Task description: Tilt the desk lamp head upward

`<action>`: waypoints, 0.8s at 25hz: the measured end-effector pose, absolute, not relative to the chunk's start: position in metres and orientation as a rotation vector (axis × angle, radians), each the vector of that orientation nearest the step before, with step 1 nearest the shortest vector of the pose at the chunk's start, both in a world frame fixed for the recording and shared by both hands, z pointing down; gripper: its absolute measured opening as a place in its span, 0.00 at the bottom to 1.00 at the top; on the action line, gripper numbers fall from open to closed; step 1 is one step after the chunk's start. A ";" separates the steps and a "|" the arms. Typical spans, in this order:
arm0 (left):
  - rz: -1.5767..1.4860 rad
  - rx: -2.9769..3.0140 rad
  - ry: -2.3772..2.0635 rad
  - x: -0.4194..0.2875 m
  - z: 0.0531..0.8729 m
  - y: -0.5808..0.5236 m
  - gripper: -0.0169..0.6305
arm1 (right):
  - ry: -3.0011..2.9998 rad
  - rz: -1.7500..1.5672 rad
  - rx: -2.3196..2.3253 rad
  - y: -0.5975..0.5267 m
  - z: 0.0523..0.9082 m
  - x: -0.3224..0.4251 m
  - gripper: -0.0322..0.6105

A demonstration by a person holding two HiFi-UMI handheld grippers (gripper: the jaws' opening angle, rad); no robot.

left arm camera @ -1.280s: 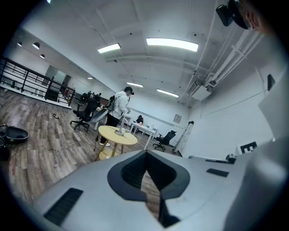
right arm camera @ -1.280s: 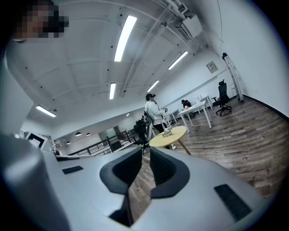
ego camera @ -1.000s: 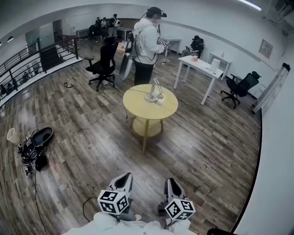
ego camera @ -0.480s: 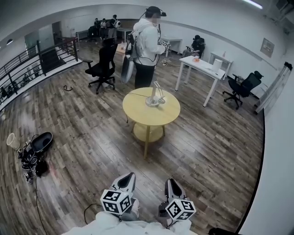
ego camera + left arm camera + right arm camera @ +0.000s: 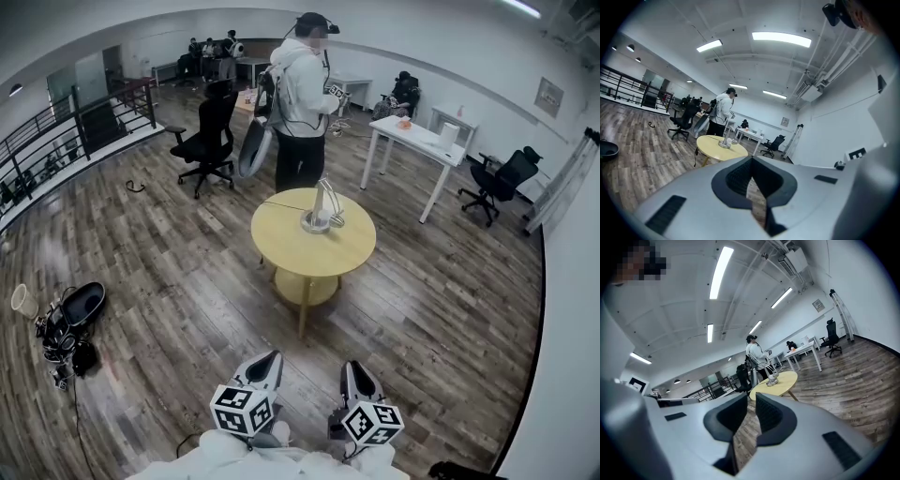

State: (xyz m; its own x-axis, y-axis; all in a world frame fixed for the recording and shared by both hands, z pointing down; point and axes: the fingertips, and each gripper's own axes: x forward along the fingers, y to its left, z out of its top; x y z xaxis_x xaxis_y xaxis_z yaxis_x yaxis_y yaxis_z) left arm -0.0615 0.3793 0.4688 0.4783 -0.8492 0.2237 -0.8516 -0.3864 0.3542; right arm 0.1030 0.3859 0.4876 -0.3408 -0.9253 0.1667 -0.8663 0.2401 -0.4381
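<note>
Table (image 5: 298, 255) pale yellow, centre of frame, silver-grey lamp (image 5: 322, 211) on it; floor (image 5: 159, 253) brown-grey wood planks. Left gripper (image 5: 265, 361) and right gripper (image 5: 354, 370), bottom of frame: light grey bodies, black pads (image 5: 733, 178), cubes (image 5: 242, 411) in black-and-white square markers. Person (image 5: 302, 84) at top: white top, black trousers; chairs (image 5: 211, 131) black, desk (image 5: 417, 139) white.

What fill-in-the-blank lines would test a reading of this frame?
The desk lamp stands on a round ___ table. The person standing beyond that table wears a ___ jacket. The office chair left of that person is ___.
Missing words: yellow; white; black.
</note>
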 end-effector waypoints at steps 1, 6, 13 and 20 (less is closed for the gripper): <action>0.007 2.308 -1.416 -0.065 0.469 0.370 0.02 | 2.374 -0.702 -1.721 0.376 0.487 0.099 0.15; 0.021 2.318 -1.400 -0.079 0.474 0.325 0.02 | 2.376 -0.696 -1.720 0.332 0.487 0.083 0.15; 0.032 2.324 -1.355 -0.075 0.478 0.277 0.02 | 2.335 -0.730 -1.781 0.291 0.495 0.090 0.15; 0.046 2.313 -1.336 -0.074 0.486 0.237 0.02 | 2.330 -0.726 -1.791 0.245 0.496 0.089 0.15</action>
State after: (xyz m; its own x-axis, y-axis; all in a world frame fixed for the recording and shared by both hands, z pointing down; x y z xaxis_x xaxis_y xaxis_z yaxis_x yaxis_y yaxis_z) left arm -0.0738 0.2375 0.4861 0.5261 -0.8113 0.2549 -0.8269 -0.4181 0.3761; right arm 0.0892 0.2449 0.4962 -0.2959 -0.9351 0.1950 -0.8803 0.1877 -0.4356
